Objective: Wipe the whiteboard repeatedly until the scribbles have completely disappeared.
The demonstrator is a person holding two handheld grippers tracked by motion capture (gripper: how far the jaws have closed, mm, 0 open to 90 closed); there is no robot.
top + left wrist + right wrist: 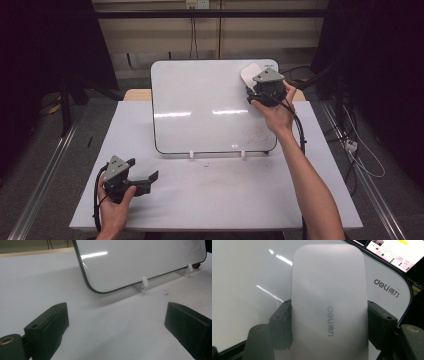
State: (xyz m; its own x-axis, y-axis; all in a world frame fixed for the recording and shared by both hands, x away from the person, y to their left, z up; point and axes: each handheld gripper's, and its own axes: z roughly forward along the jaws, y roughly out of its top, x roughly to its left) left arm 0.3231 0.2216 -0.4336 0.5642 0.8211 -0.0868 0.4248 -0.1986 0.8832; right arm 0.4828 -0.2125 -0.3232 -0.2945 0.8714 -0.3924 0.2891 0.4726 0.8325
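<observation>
Right gripper [262, 84]: jaws clamped on both long sides of a white eraser [329, 302], grey "deli" mark on its back. The eraser is held at the upper right corner of the whiteboard [200, 105]; whether it touches the board surface I cannot tell. The board leans tilted on two small white feet [191, 154] on the white table [215, 200]. Faint red scribble [256, 132] at the board's lower right, below the eraser.

Left gripper [142, 181]: jaws spread wide, nothing between them, low over the table near its front left, well apart from the board's lower left corner.
</observation>
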